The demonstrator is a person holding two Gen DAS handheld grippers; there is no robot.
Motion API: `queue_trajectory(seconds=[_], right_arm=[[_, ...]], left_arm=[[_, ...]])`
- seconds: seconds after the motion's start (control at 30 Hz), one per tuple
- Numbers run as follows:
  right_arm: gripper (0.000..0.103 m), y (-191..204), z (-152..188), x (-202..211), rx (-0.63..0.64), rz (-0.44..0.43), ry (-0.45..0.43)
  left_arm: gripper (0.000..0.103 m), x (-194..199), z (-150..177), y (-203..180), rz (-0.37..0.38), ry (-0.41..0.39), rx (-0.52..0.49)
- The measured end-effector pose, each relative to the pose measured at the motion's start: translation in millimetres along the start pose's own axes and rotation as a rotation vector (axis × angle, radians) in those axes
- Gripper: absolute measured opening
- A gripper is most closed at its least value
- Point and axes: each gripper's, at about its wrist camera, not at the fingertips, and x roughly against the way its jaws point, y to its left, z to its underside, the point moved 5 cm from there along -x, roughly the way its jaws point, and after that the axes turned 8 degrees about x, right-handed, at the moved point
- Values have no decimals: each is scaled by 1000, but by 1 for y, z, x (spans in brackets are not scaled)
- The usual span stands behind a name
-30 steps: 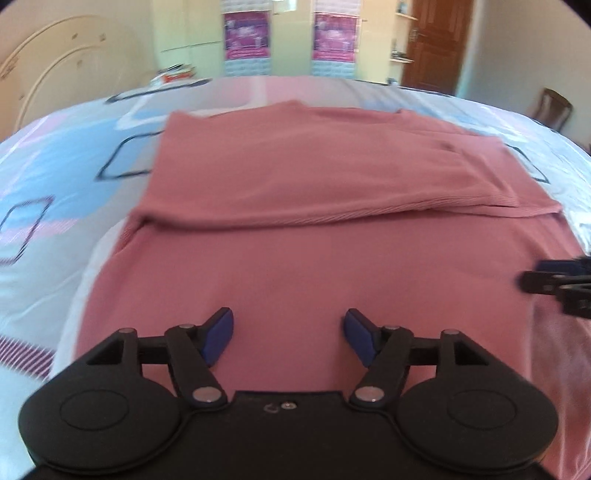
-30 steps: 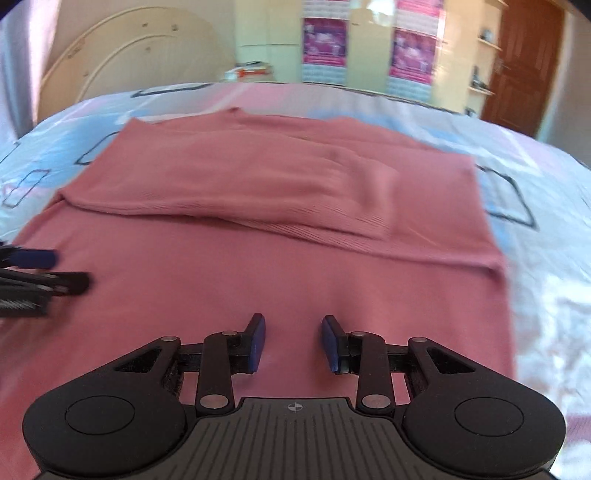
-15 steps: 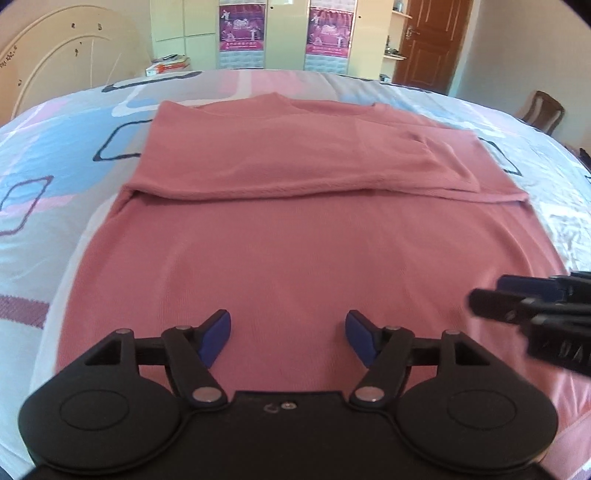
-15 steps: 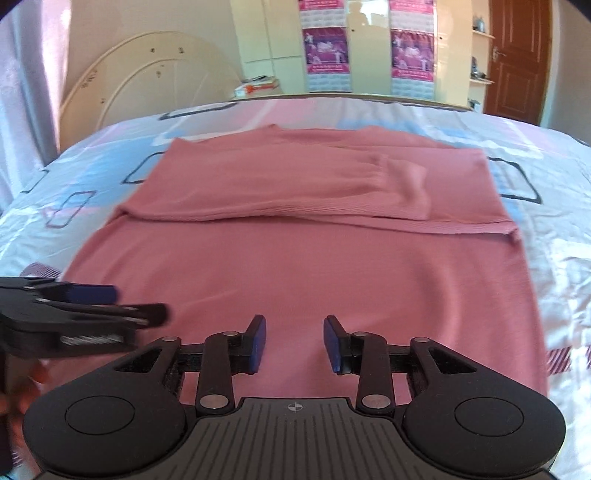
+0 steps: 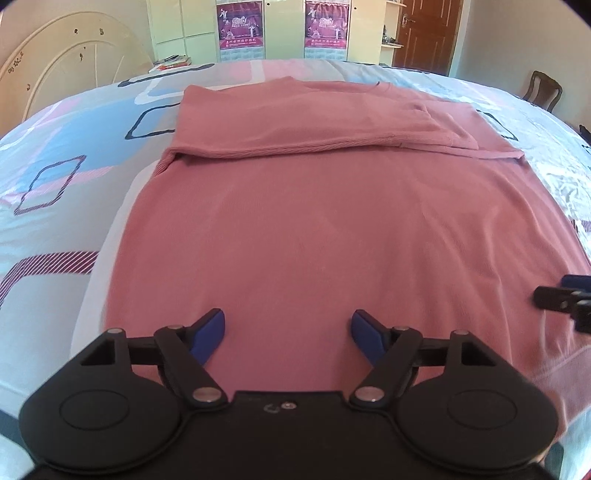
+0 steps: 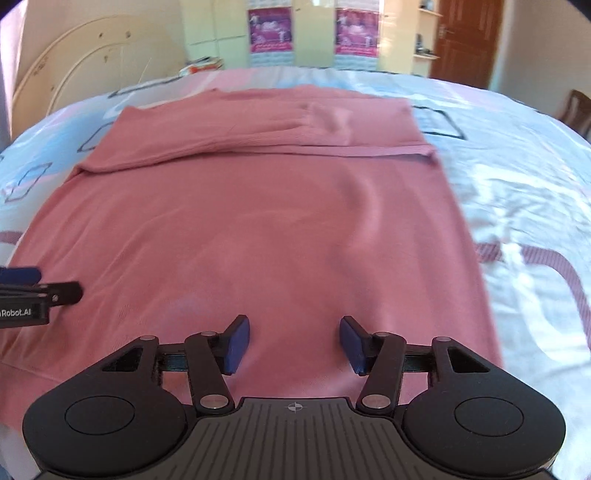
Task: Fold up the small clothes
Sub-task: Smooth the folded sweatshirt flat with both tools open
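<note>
A pink knit sweater lies flat on the bed, its sleeves folded across the far part in a band. It also shows in the right wrist view. My left gripper is open and empty, above the sweater's near left part. My right gripper is open and empty, above the near right part. Each gripper shows at the edge of the other's view: the right gripper and the left gripper.
The bed sheet is light blue and pink with square patterns. A headboard stands at the far left. Cupboards with posters, a brown door and a chair are beyond the bed.
Both grippers have pulled back toward the sweater's near hem, so more of the garment shows. The right gripper's jaws have opened wider. The sweater has not moved.
</note>
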Motion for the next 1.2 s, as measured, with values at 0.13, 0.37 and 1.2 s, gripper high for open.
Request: queue_trajectory(seconds=[0.13,0.37,1.2], right_arm=[[54,1,6,21,-26,-4,-29],[54,37,8,38,0,-69,-61],[58,13,44,49,-26,27,-17]], left_arm=[[75,9,5,-1,4,3,-10],[76,22,17,-10,17,-1,-34],[85,39,39,19,-36,2,-28]])
